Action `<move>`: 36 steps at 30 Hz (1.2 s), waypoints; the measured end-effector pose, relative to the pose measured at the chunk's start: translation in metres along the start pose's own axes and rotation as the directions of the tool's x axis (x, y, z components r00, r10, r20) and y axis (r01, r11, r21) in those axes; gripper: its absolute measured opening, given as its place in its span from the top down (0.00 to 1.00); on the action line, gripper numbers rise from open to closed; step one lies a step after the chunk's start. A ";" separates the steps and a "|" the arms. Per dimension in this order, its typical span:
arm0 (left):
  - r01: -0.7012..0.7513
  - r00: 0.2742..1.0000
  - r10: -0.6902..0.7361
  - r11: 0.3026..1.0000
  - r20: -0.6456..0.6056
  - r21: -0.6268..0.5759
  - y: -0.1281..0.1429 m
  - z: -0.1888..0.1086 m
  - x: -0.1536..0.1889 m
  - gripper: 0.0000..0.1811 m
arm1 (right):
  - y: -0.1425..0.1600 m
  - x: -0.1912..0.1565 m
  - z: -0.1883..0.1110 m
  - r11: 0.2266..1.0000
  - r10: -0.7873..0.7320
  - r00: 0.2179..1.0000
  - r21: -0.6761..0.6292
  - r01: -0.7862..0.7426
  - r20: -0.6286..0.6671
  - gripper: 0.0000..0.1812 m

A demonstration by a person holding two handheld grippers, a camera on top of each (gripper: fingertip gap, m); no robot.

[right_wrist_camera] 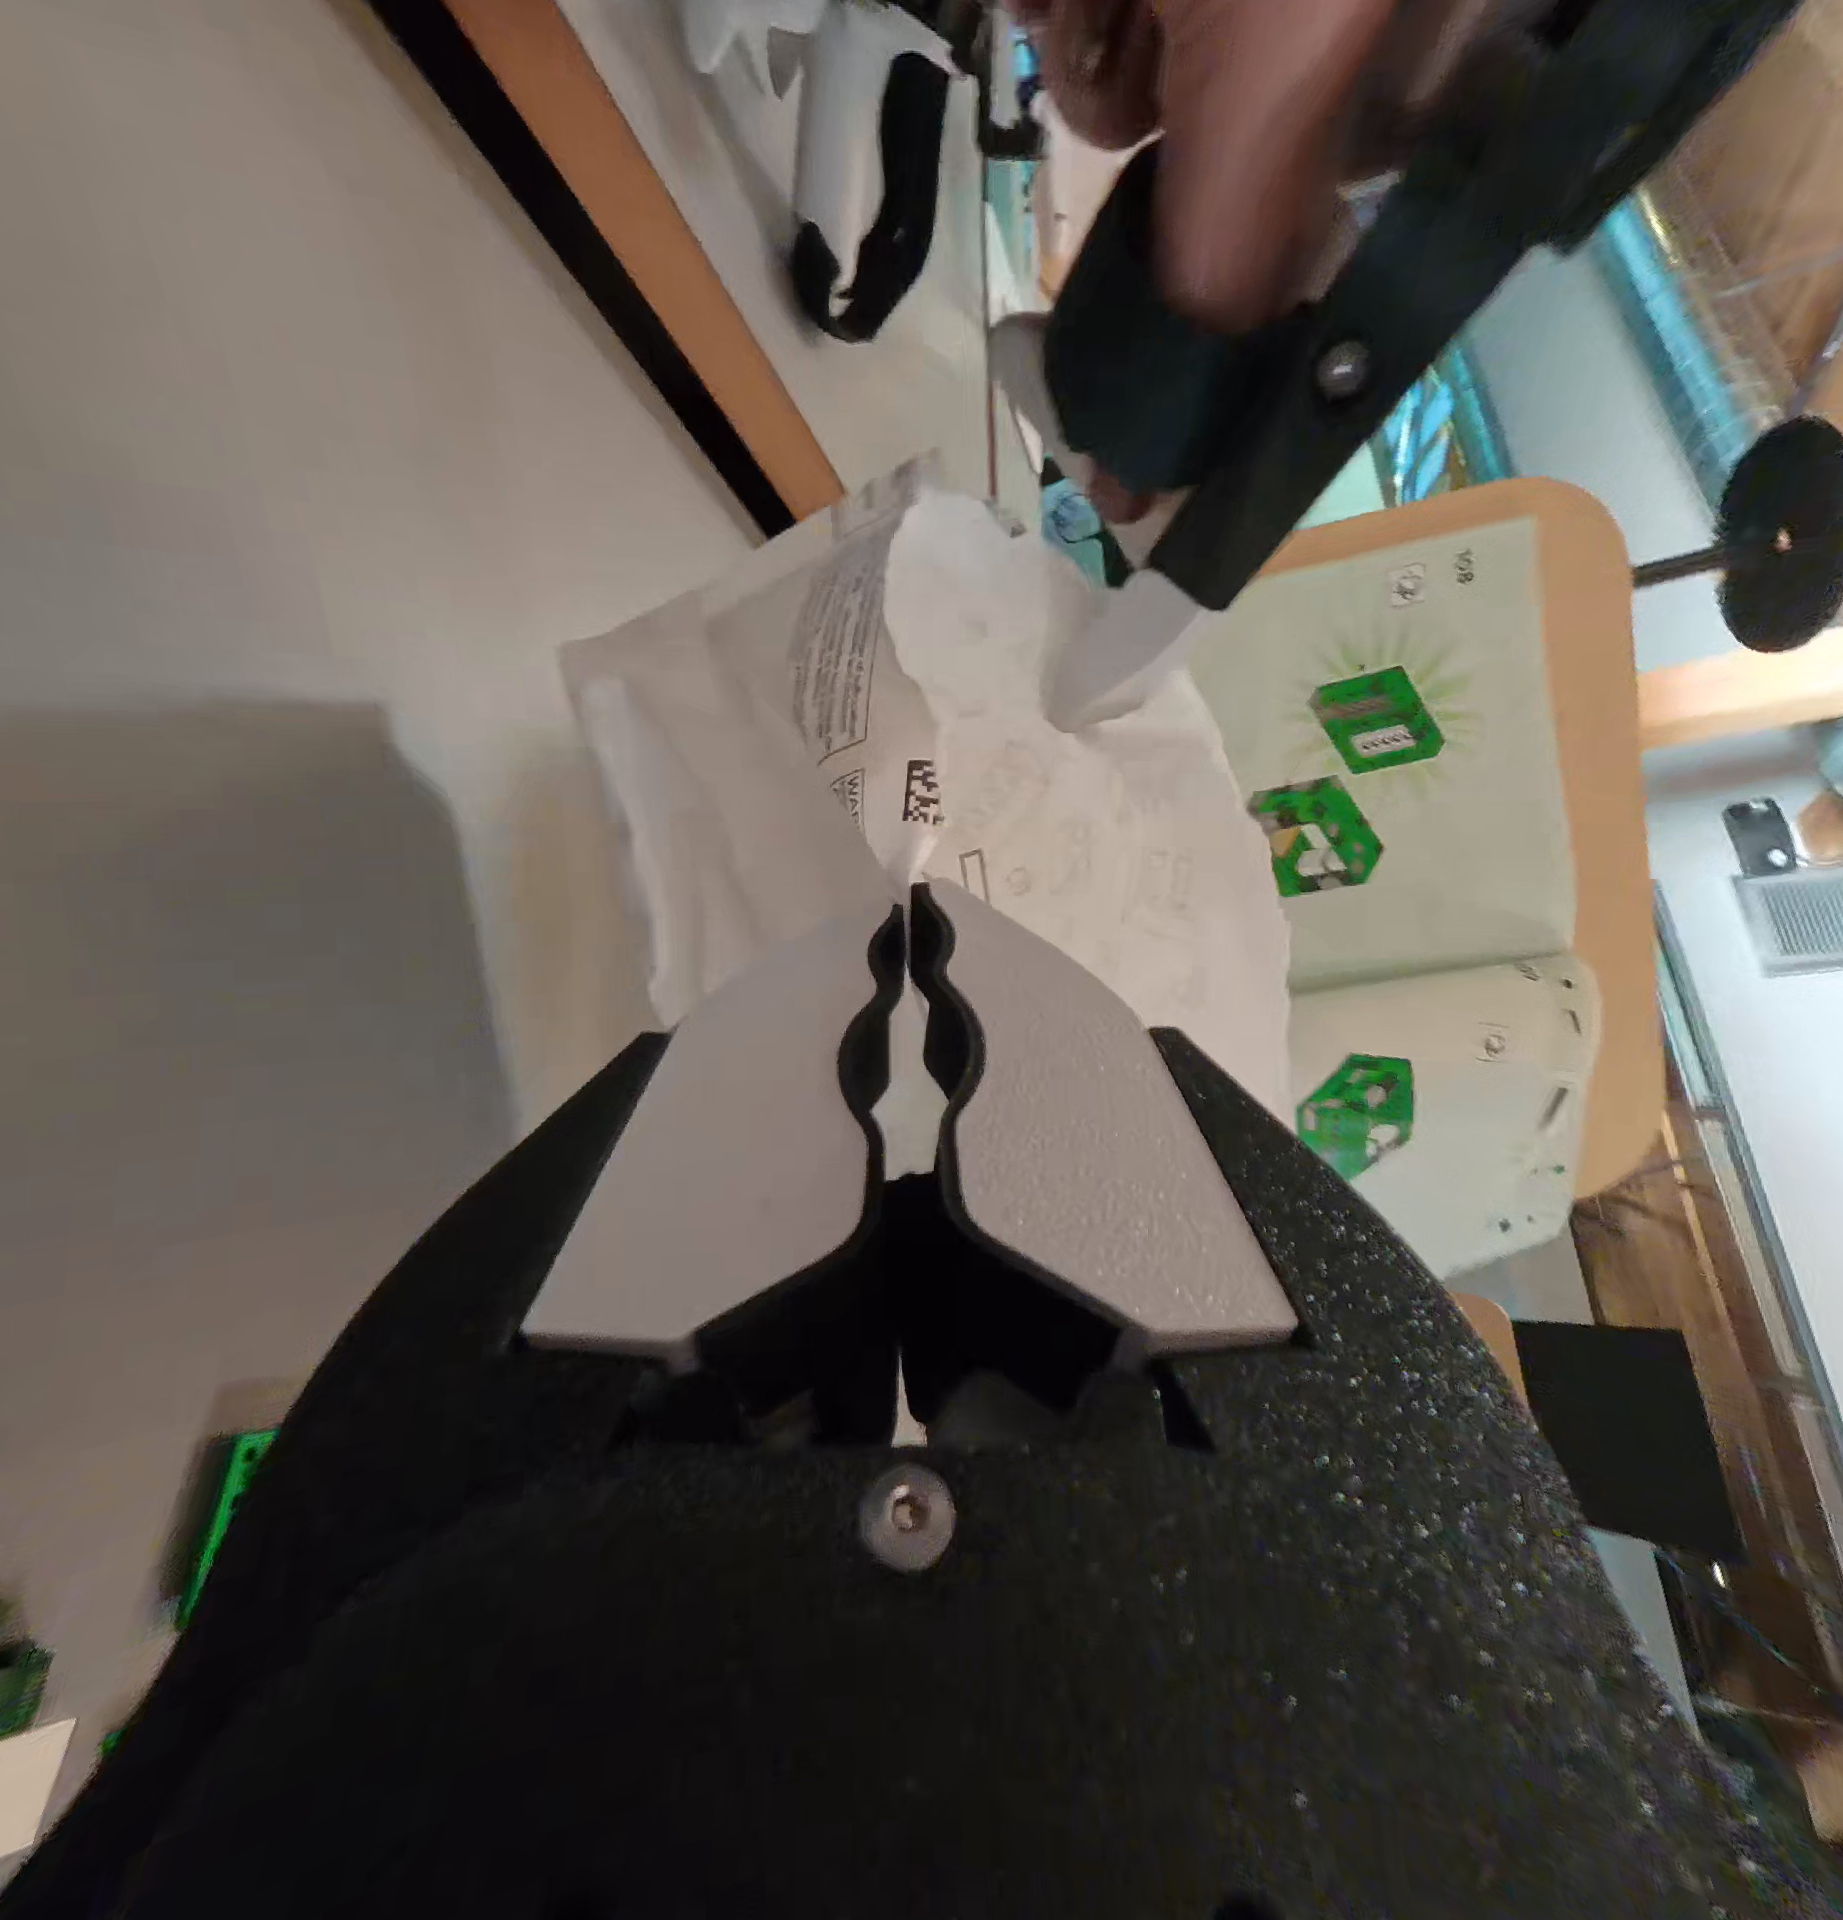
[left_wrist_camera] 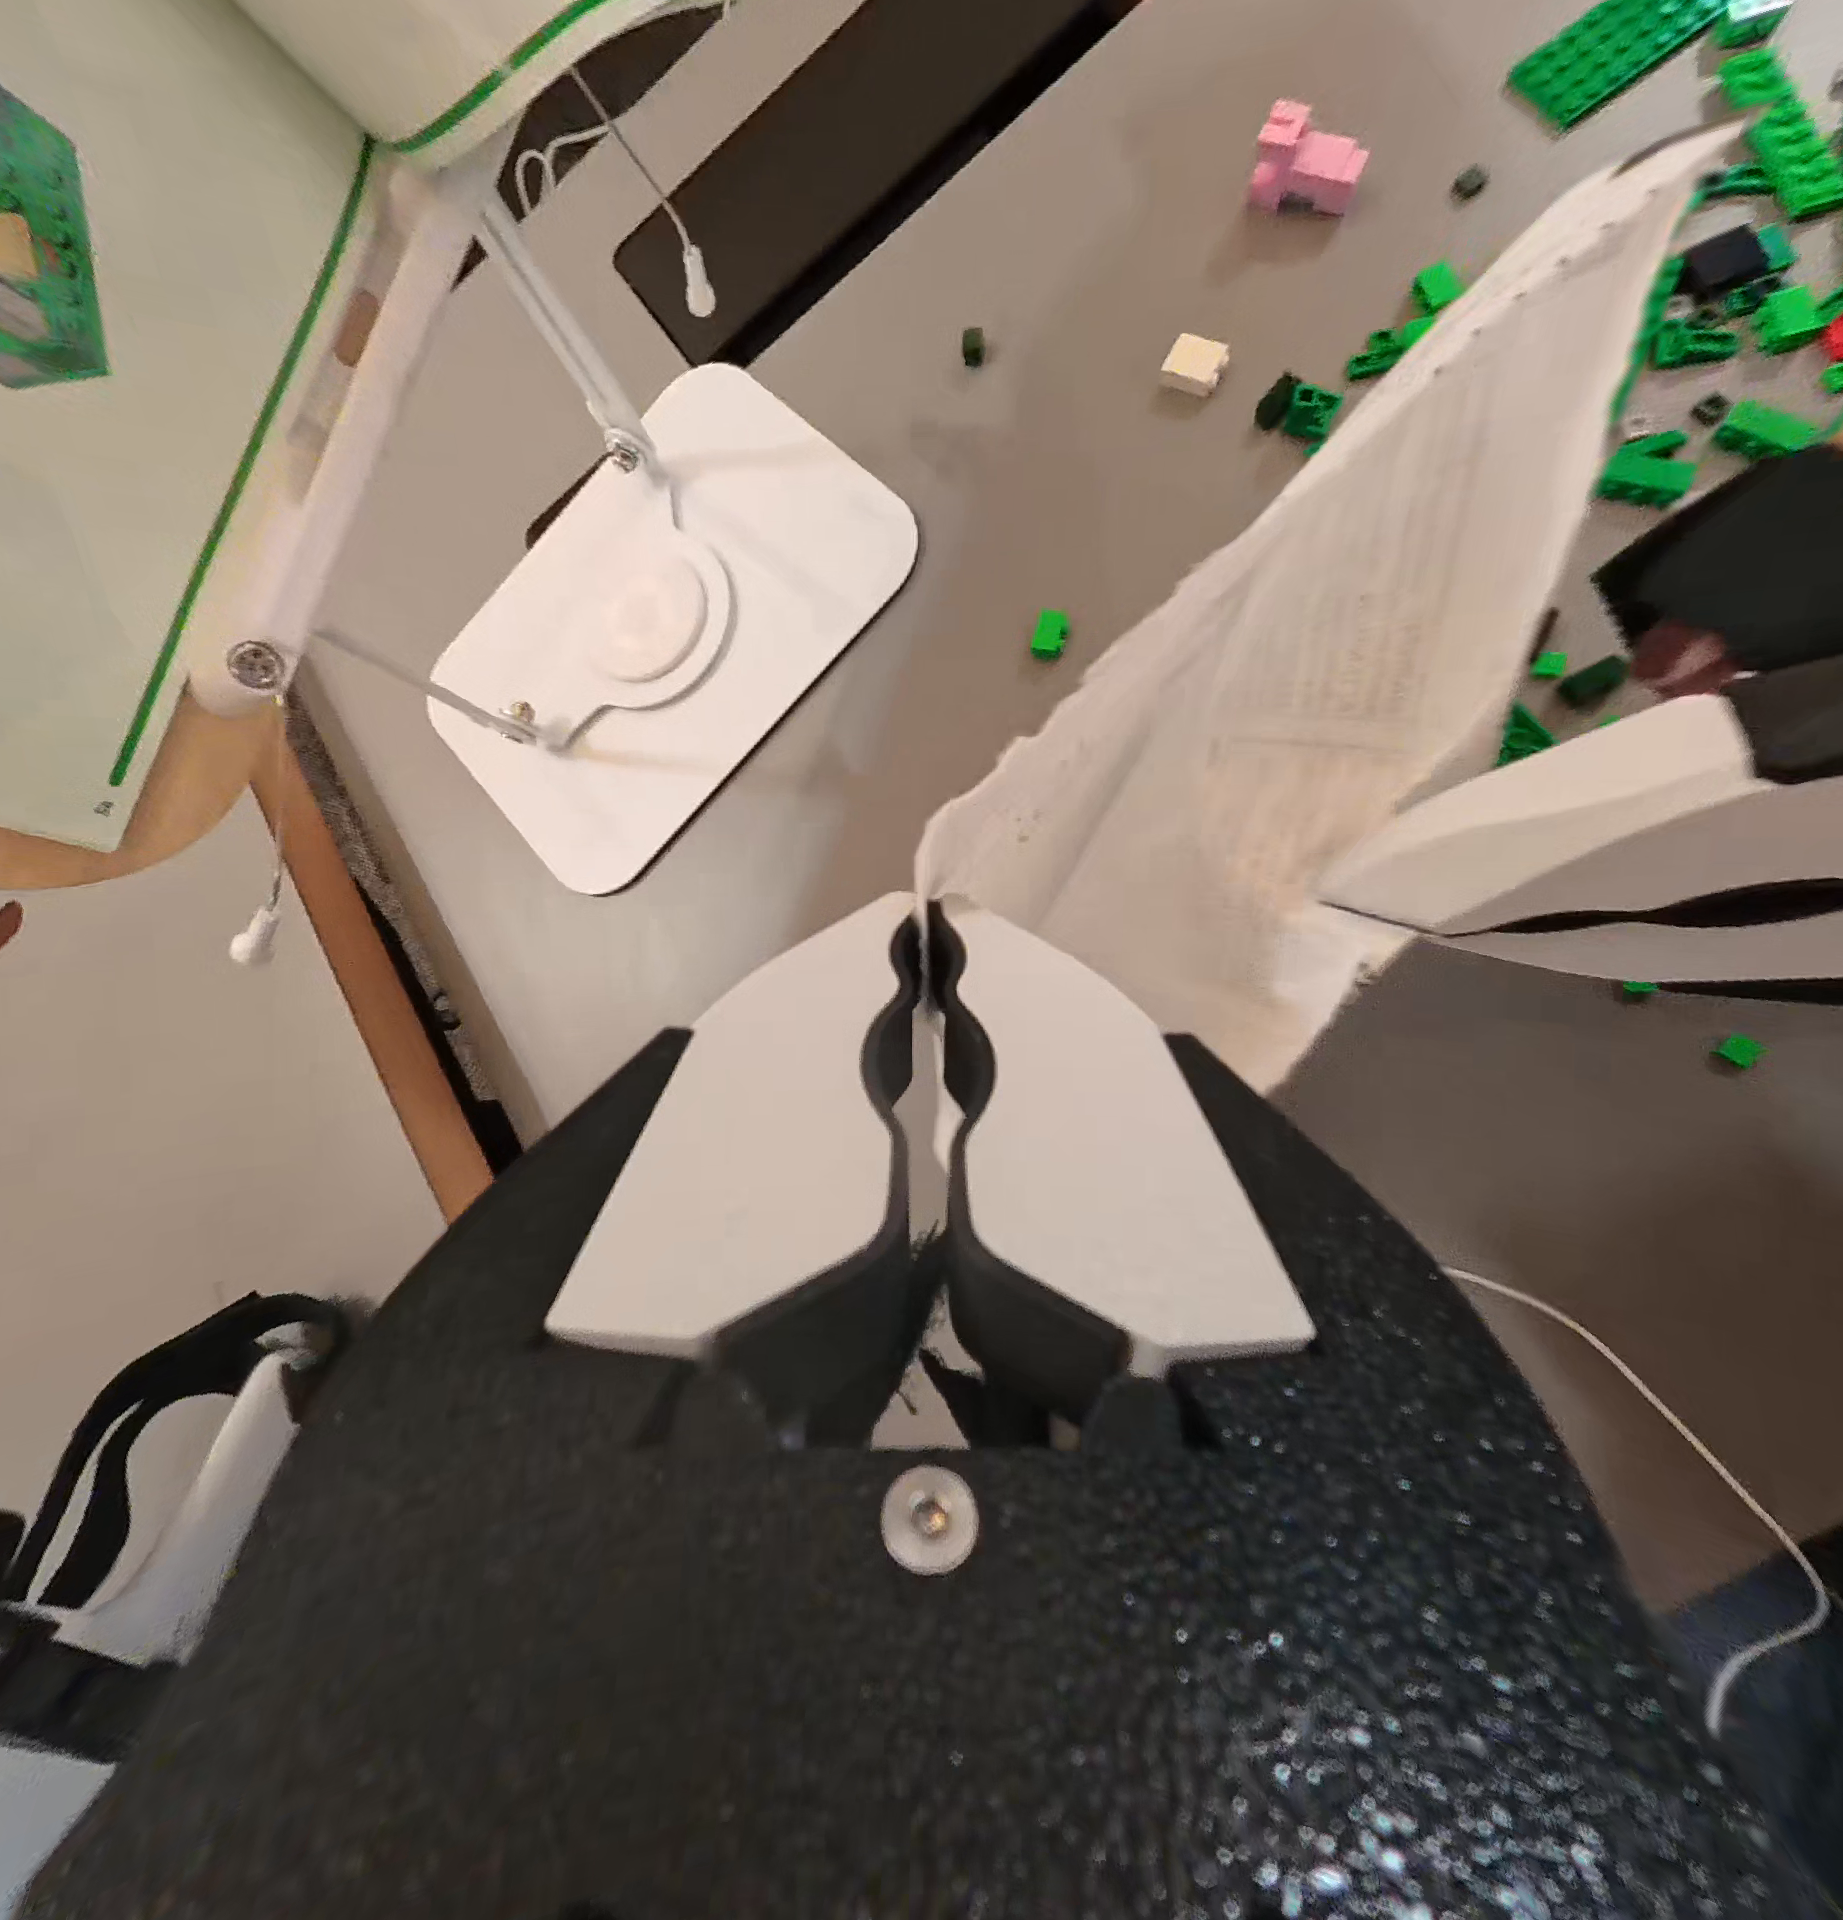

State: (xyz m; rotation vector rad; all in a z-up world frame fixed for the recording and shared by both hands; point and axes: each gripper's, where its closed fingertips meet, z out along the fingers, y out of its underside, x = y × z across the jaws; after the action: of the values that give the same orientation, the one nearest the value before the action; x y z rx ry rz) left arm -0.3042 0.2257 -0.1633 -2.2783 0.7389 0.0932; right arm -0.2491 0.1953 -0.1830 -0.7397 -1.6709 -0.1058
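Clenched on a corner of a white paper bag [left_wrist_camera: 1312, 665], the left tool [left_wrist_camera: 927, 914] sits nearest the lens, its jaws pressed together with the paper nipped at the very tips. Across the bag, the right tool [right_wrist_camera: 909, 902] is likewise shut on another edge of it, so the bag [right_wrist_camera: 1000, 748] hangs stretched between the two, lifted off the grey bench [left_wrist_camera: 1052, 436]. In the right wrist view the left tool [right_wrist_camera: 1114, 665] shows beyond the bag with a hand [right_wrist_camera: 1208, 156] on its handle. Both grips look shallow, so any pull is best kept slow and even, or the paper may slip out or rip unevenly. Past the bag lie scattered green bricks [left_wrist_camera: 1644, 473], a pink brick pig [left_wrist_camera: 1306, 161] and a cream brick [left_wrist_camera: 1194, 364]; left of the bag stands a white lamp base [left_wrist_camera: 678, 623], with a booklet [left_wrist_camera: 117, 416] beyond that. Open bench lies between the bag and the lamp base, while the side toward the bricks is crowded, and the bench's wooden edge [left_wrist_camera: 377, 997] runs just beyond the lamp base.
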 end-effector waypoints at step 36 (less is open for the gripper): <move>0.106 0.994 -0.107 0.989 0.000 -0.102 0.063 0.015 0.058 1.00 | 0.148 -0.030 -0.110 0.540 0.841 0.538 0.014 -0.842 -0.066 0.89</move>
State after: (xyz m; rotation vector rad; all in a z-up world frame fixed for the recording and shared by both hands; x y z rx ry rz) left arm -0.2879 0.1719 -0.2294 -2.4116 0.6267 0.0760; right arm -0.0769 0.2502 -0.2312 -1.4803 -1.0786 0.5500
